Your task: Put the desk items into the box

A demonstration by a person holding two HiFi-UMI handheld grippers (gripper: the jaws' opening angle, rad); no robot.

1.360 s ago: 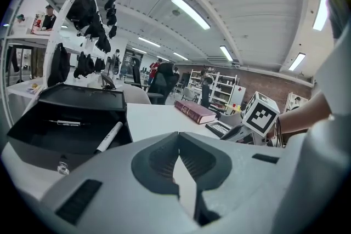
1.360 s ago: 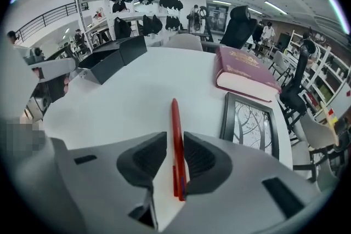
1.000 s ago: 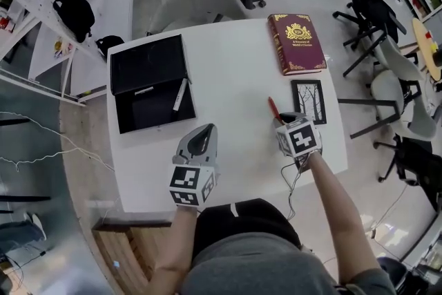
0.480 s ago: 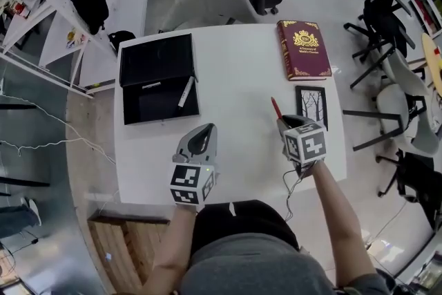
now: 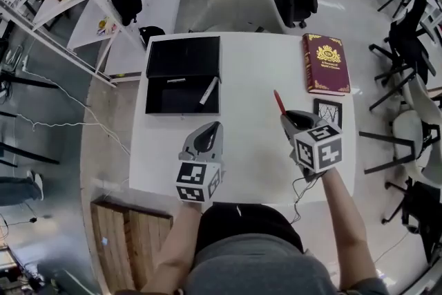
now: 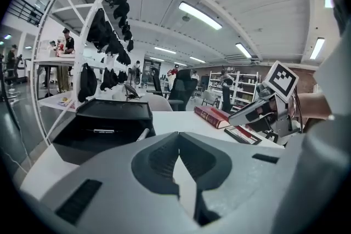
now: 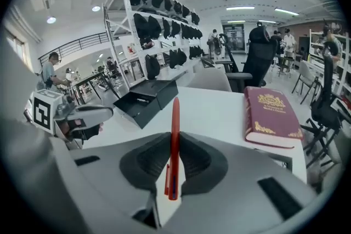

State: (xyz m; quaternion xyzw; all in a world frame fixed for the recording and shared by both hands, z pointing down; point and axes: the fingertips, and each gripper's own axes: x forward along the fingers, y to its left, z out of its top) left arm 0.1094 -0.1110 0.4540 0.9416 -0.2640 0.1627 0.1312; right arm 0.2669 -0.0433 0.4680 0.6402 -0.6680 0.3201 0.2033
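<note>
Right gripper (image 5: 290, 118) has tightened onto red pen (image 7: 174, 134), gripping rear half; pen light, stiff, slick, may pivot. Left gripper (image 5: 211, 128) closed, empty.

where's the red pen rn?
The red pen is clamped in the right gripper, on the head view's right side, over the table just left of the picture frame.

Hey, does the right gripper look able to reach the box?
Probably yes: only table lies between the right gripper, gripping the pen, and the open box; the left gripper sits off that line.
</note>
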